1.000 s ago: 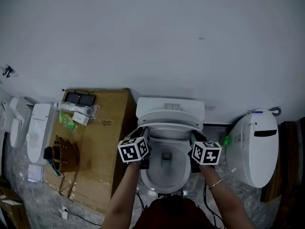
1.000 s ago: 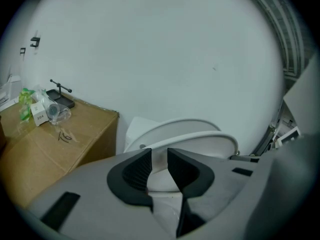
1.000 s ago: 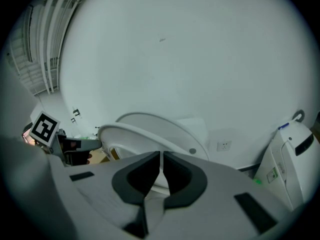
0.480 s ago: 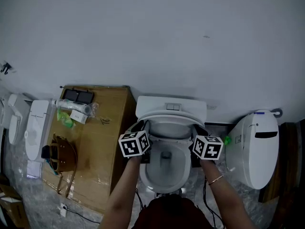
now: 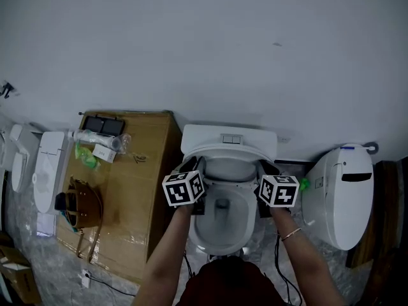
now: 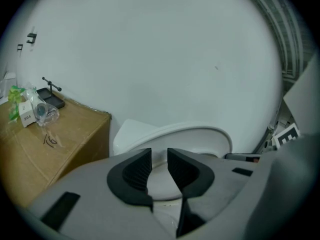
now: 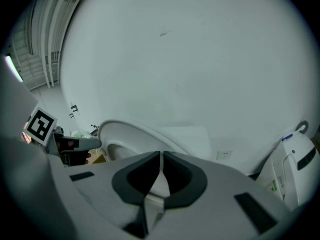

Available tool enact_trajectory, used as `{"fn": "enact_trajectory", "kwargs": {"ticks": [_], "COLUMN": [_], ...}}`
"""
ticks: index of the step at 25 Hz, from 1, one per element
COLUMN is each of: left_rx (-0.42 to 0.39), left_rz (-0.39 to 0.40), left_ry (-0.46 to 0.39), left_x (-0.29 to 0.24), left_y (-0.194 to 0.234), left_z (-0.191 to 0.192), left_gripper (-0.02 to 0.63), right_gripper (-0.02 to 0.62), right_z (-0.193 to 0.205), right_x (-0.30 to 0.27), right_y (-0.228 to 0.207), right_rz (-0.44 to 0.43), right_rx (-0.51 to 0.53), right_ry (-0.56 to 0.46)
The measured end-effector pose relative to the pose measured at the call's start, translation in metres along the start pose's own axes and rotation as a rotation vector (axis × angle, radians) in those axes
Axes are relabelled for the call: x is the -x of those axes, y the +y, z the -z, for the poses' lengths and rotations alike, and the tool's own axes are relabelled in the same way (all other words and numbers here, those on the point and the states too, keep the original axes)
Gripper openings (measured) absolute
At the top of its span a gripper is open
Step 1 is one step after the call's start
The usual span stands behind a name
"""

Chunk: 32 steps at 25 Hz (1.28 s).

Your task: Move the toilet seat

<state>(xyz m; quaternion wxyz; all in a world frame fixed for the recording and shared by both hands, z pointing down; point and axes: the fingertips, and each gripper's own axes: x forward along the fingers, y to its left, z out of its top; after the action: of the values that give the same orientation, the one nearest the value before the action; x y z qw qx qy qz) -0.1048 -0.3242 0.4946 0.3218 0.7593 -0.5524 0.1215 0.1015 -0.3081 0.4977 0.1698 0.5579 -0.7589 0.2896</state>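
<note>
The left hand-held gripper (image 6: 158,158) clasped the half-raised toilet seat (image 6: 200,136) at its rim. The right hand-held gripper (image 7: 161,160), jaws clenched together, sat beside the opposite edge.

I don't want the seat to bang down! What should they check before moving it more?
1. Toilet seat partly raised, tilted: ok.
2. Left gripper fingers apart at the seat's rim, firm hold: cannot tell.
3. Right gripper fingers together by the seat's edge, hold: cannot tell.
4. Tank behind the seat, nothing seen blocking: ok.
5. Cardboard box beside the toilet, apart from the seat: ok.
</note>
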Motion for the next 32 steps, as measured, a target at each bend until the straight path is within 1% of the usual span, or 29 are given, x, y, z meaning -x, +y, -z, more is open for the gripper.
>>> {"fn": "enact_trajectory", "kwargs": {"ticks": [3, 6, 11, 15, 19, 22, 29, 32], "left_rx": [-0.025, -0.047, -0.064, -0.129, -0.172, -0.189, -0.257, -0.285], "left_rz": [0.007, 0.011, 0.002, -0.012, 0.006, 0.015, 0.027, 0.028], "left_ry": [-0.034, -0.089, -0.159, -0.205, -0.218, -0.221, -0.251, -0.266], "left_x": [0.012, 0.03, 0.066, 0.095, 0.121, 0.141, 0.191, 0.21], "left_y": [-0.004, -0.009, -0.013, -0.022, -0.036, -0.044, -0.067, -0.076], "left_z": [-0.005, -0.012, -0.016, -0.012, 0.0, 0.01, 0.03, 0.038], "left_gripper": [0.109, 0.086, 0.056, 0.042, 0.035, 0.031, 0.031, 0.031], "right_gripper": [0.034, 0.034, 0.034, 0.032, 0.026, 0.02, 0.017, 0.016], "right_z": [-0.002, -0.006, -0.012, -0.015, -0.01, 0.0, 0.024, 0.034], "right_x": [0.007, 0.019, 0.047, 0.073, 0.1, 0.119, 0.166, 0.183], "right_y": [0.005, 0.012, 0.032, 0.045, 0.056, 0.066, 0.084, 0.094], "right_rz": [-0.016, -0.037, -0.072, -0.096, -0.113, -0.121, -0.123, -0.144], "right_rx": [-0.004, -0.021, -0.014, -0.002, 0.009, 0.018, 0.058, 0.077], "right_ry": [-0.021, -0.057, -0.113, -0.157, -0.194, -0.201, -0.221, -0.222]}}
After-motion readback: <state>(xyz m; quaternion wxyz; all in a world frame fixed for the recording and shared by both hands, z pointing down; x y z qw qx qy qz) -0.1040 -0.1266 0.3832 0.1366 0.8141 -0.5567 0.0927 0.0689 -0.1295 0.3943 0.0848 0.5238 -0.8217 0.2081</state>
